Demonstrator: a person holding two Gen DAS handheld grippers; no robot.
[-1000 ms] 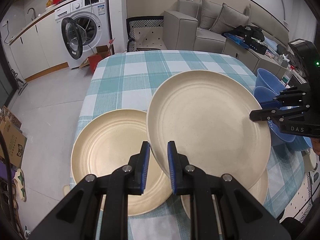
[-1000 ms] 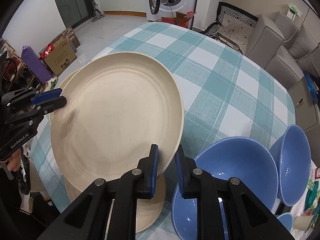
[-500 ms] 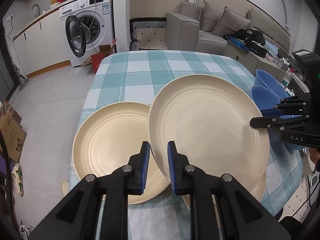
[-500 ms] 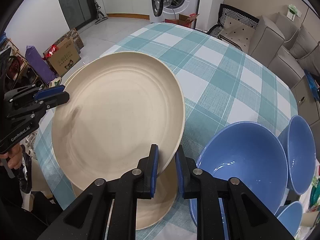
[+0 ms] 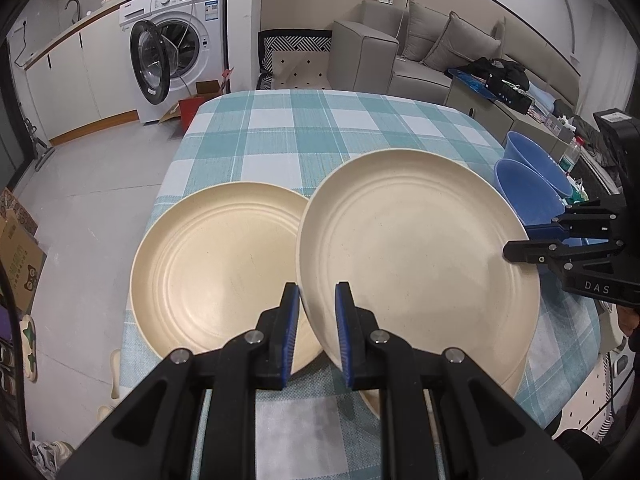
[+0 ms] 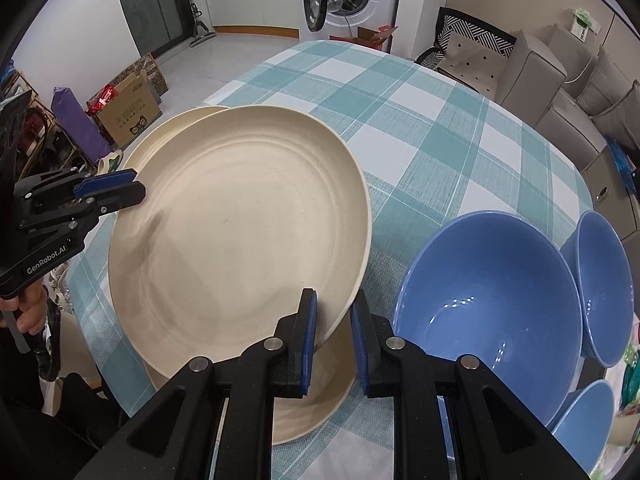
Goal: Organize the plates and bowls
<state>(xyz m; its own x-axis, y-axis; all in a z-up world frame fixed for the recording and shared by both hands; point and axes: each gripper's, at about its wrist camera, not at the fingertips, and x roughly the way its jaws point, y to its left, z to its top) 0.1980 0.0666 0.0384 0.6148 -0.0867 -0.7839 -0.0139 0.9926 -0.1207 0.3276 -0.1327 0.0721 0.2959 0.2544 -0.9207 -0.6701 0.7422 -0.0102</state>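
Currently a cream plate [image 5: 416,248] is held off the worktop [image 5: 320,128], tilted, with two hand-held grippers on opposite edges. Left hand-held gripper [image 5: 317,320], bottom centre of the left wrist view: blue pads pinching the plate's near rim. Right hand-held gripper [image 6: 334,328], bottom centre of the right wrist view: pads pinching the rim on the other side; it also shows at the right edge of the left wrist view.

A second cream plate [image 5: 216,272] lies flat on the checked cloth at centre left of the left wrist view; the held plate's edge overlaps it. A third cream plate [image 6: 312,396] lies under the held one, lower centre of the right wrist view.

Blue bowls [image 6: 488,312] stand at the right of the right wrist view, just beside the right gripper. A washing machine [image 5: 176,40] with its door open stands at upper left of the left wrist view.
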